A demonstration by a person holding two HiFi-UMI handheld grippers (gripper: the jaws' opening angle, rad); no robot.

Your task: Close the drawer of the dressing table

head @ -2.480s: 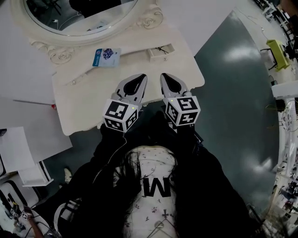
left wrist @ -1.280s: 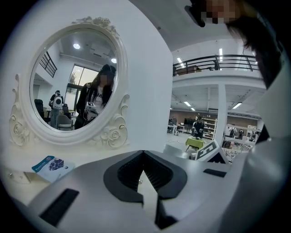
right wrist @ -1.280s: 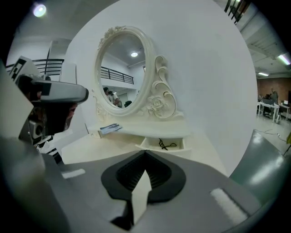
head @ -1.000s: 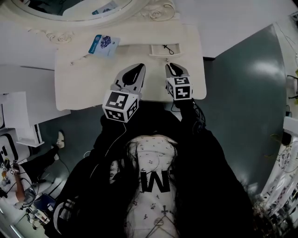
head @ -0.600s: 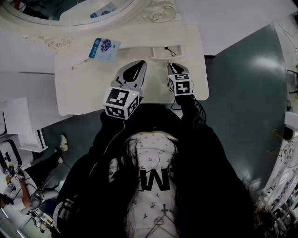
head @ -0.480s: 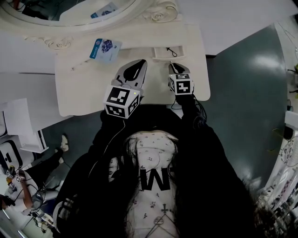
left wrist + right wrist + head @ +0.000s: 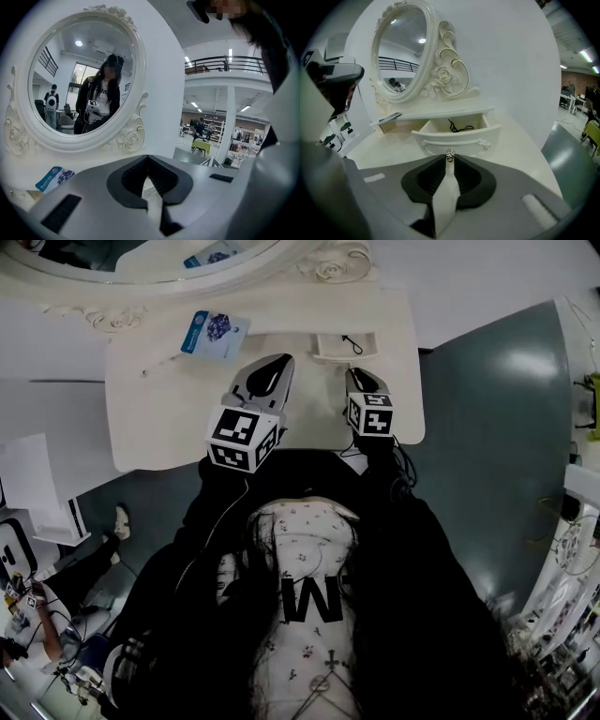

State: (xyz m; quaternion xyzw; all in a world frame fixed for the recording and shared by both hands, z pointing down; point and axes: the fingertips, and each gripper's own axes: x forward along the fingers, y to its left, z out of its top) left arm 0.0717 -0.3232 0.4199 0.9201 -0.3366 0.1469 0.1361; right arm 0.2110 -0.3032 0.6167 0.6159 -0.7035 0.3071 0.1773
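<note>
The white dressing table (image 7: 169, 418) has a small drawer (image 7: 343, 345) standing open at its back right, with a black cord (image 7: 459, 125) lying inside. In the right gripper view the drawer front (image 7: 457, 137) faces me, and its small metal knob (image 7: 450, 153) sits right at the tips of my right gripper (image 7: 450, 158), which is shut and holds nothing. From the head view my right gripper (image 7: 354, 371) is just in front of the drawer. My left gripper (image 7: 281, 359) hovers shut over the tabletop to the drawer's left, pointing at the oval mirror (image 7: 79, 79).
A blue packet (image 7: 208, 332) lies on the table's back left below the mirror frame (image 7: 337, 263). Dark green floor (image 7: 497, 427) lies to the right of the table. White boards and another person (image 7: 37, 643) are at the lower left.
My right gripper has edged forward toward the drawer front. The left gripper has barely moved. The drawer stays open.
</note>
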